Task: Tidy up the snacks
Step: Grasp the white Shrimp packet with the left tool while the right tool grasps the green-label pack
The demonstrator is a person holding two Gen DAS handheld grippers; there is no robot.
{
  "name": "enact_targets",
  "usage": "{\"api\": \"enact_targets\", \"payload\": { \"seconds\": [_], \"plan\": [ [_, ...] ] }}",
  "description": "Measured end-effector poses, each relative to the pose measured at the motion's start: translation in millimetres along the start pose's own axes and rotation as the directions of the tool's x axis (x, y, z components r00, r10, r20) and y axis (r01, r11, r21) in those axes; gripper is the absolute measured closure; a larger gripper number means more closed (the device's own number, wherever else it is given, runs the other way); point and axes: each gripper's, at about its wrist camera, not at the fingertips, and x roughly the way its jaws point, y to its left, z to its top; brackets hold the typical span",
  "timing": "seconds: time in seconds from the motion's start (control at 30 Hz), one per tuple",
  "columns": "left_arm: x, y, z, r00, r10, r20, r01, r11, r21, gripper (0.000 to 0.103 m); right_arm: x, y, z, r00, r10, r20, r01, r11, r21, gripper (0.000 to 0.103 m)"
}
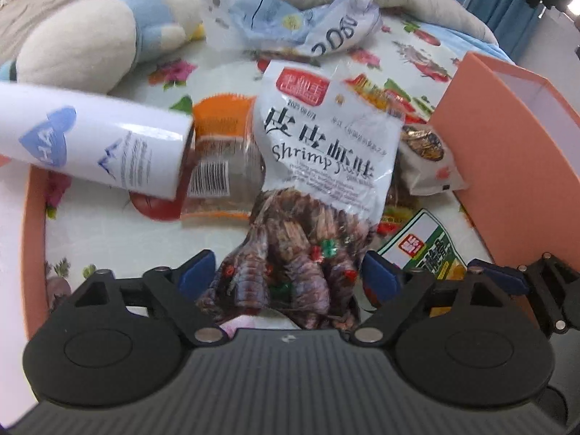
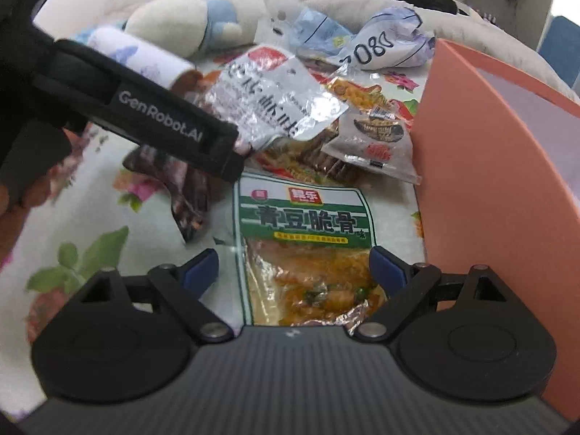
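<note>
Between the left gripper [image 1: 290, 272]'s spread jaws lies the shrimp packet [image 1: 319, 166].

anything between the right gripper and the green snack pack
Nothing visible. The green pack lies flat on the floral cloth, its lower end already between the open right gripper's fingers. The left gripper sits beyond it, over the shrimp pack.

Floral-print bed sheet [image 2: 90, 195] under scattered snack packets [image 2: 304, 239], a white tube [image 1: 94, 145], plush toy [image 1: 98, 25].
</note>
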Motion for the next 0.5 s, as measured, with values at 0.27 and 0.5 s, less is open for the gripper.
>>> {"api": "enact_targets", "payload": {
  "seconds": [0.27,0.5],
  "plan": [
    [1.0,-3.1,-1.6,1.0,-0.028,0.006,0.028,0.999,-0.045,0.036,-1.7,-6.5,-6.8,0.997,0.08,0.003,-0.08,0.997,0.016,0.011],
    [-14.7,0.2,-10.4,1.0,-0.012,0.001,0.012,0.994,-0.106,0.049,-14.1,-6.6,-13.4,0.992,0.122,-0.022,-0.122,0.992,-0.016,0.023]
  ]
}}
